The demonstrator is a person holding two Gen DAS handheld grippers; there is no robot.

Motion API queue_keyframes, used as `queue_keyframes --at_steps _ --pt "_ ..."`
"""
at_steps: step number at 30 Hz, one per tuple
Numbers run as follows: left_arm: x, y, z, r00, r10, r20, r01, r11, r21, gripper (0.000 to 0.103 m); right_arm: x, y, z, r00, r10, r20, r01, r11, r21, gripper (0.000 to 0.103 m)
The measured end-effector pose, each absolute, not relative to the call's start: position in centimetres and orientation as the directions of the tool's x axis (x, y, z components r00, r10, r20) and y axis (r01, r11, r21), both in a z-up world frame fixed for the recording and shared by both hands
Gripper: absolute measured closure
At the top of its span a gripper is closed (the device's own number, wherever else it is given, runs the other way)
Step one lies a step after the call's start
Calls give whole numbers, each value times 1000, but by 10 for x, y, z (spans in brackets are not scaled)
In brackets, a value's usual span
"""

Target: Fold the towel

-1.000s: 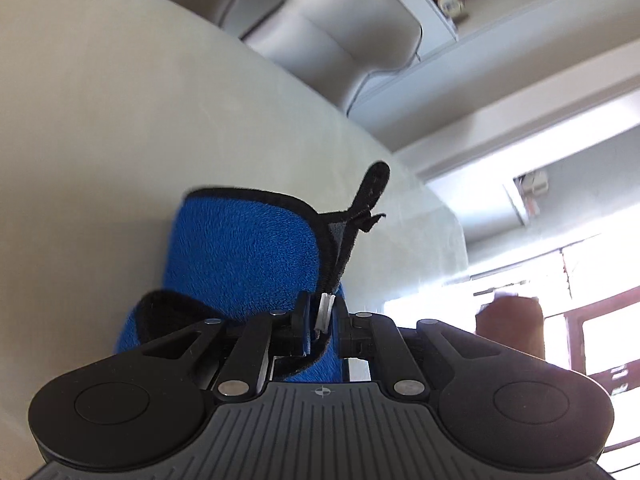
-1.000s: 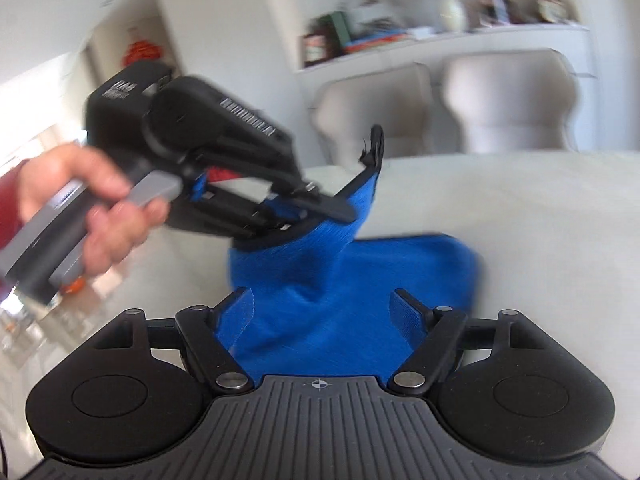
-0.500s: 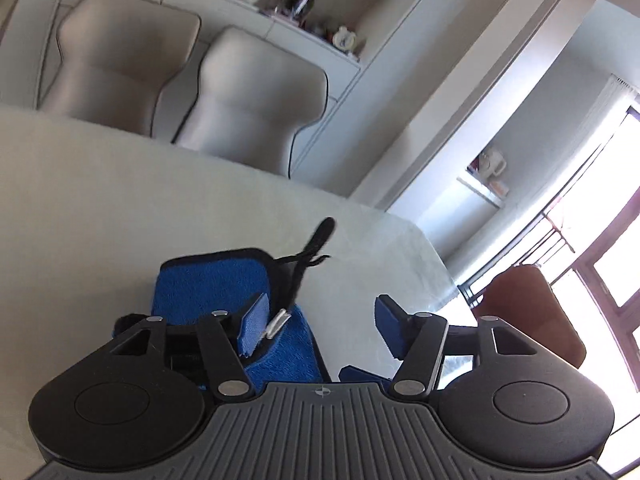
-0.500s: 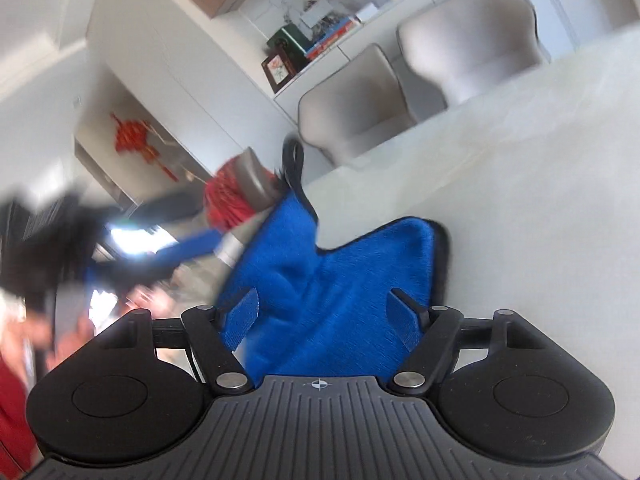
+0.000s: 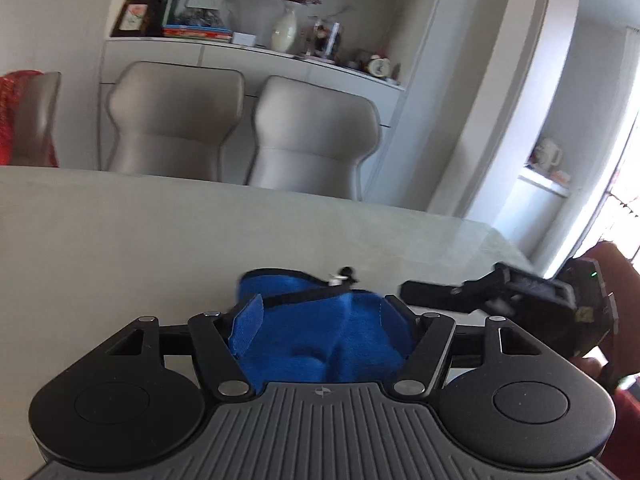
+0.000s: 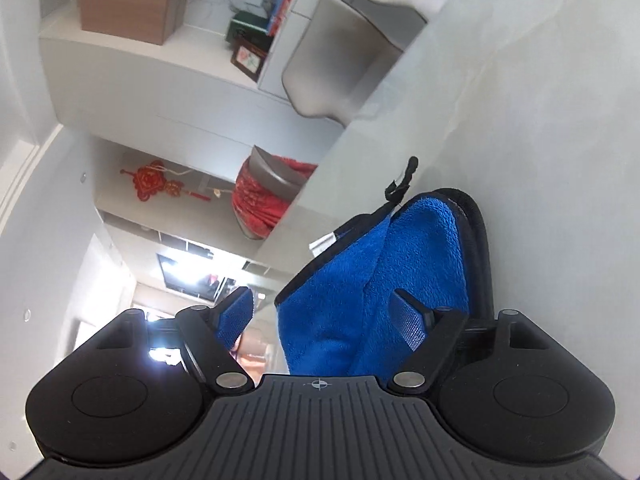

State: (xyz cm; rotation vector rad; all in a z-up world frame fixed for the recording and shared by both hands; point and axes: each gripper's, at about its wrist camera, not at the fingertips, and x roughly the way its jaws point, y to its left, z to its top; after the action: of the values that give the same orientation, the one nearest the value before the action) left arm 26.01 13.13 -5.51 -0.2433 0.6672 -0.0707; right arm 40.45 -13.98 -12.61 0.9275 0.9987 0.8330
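One blue towel (image 5: 320,332) lies bunched on the table (image 5: 120,240). Two grippers hover over it, the left gripper (image 5: 322,316) and right gripper (image 6: 324,316), both with fingers spread, gripping nothing. Two grey chairs (image 5: 312,140) stand behind.

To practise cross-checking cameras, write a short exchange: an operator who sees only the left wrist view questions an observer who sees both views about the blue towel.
Operator: My left gripper is open over the blue towel. The right gripper is a blur. Open or shut?
Observer: Open, with the towel between its fingers, ungripped.
Operator: Are both pads on the cloth?
Observer: One pad sits clear beside the towel; the other overlaps it, contact unclear.
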Motion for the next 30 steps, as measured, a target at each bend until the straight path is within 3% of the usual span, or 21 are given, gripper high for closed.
queue_keyframes --at_steps 7,14,19,22,25,27,29,30 --pt "287 171 -96 675 -221 -704 -193 868 -457 31 433 -128 -131 302 895 -328 -56 360 931 15" --pt "306 179 -106 682 -296 -669 -208 799 -565 33 429 -118 -124 272 883 -382 -126 426 896 16" --pt "305 172 -96 694 -351 -629 -142 789 -598 83 425 -116 -119 262 886 -384 -160 432 888 22" --pt "298 152 -85 681 -408 -608 -18 820 -571 89 430 -116 -119 249 885 -393 -153 437 887 19" --pt "287 126 -75 656 -446 -609 94 849 -521 90 435 -117 -119 237 885 -402 -147 441 885 17" --pt "277 97 -69 637 -453 -624 208 880 -427 90 439 -117 -118 229 884 -408 -142 445 884 17" --pt "270 79 -69 623 -455 -637 266 888 -374 90 442 -117 -118 220 883 -413 -138 448 883 21" --pt "267 73 -71 611 -464 -641 283 884 -371 90 444 -117 -118 216 883 -416 -136 449 883 28"
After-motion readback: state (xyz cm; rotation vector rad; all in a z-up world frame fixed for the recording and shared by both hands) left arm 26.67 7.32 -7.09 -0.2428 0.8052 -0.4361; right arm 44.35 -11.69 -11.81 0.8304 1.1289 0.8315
